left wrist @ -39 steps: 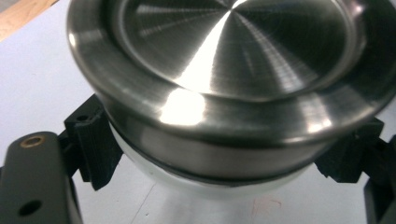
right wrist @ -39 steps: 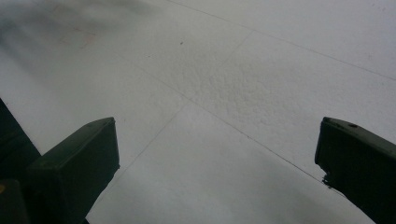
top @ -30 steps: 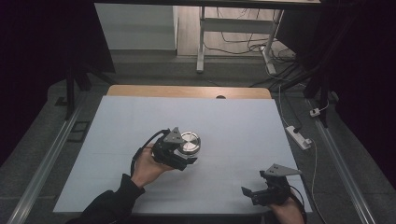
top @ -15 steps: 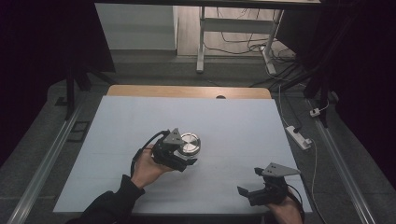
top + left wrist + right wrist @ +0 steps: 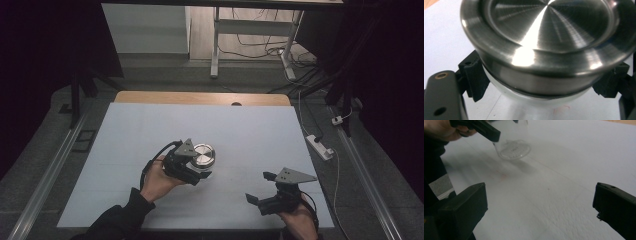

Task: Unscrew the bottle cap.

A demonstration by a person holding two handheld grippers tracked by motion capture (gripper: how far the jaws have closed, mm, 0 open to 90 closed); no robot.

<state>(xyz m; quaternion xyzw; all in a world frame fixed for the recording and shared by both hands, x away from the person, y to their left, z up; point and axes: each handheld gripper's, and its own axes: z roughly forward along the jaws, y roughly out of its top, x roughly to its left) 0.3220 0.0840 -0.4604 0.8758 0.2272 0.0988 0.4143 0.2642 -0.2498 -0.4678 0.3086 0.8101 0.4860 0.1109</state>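
Clear glass jar [image 5: 529, 97] with a round brushed-steel lid [image 5: 204, 154], standing upright on the pale matte table sheet [image 5: 250, 135], left of centre and towards the near edge; its long axis is running vertically, lid facing up; the lid is showing fine radial brush marks and a raised rim; no writing is readable. The left gripper [image 5: 194, 172] is clenching the jar's glass body just below the lid, ribbed black pads [image 5: 475, 80] pressing either side; the right gripper [image 5: 264, 189], near right, is hanging released, jaws wide apart.
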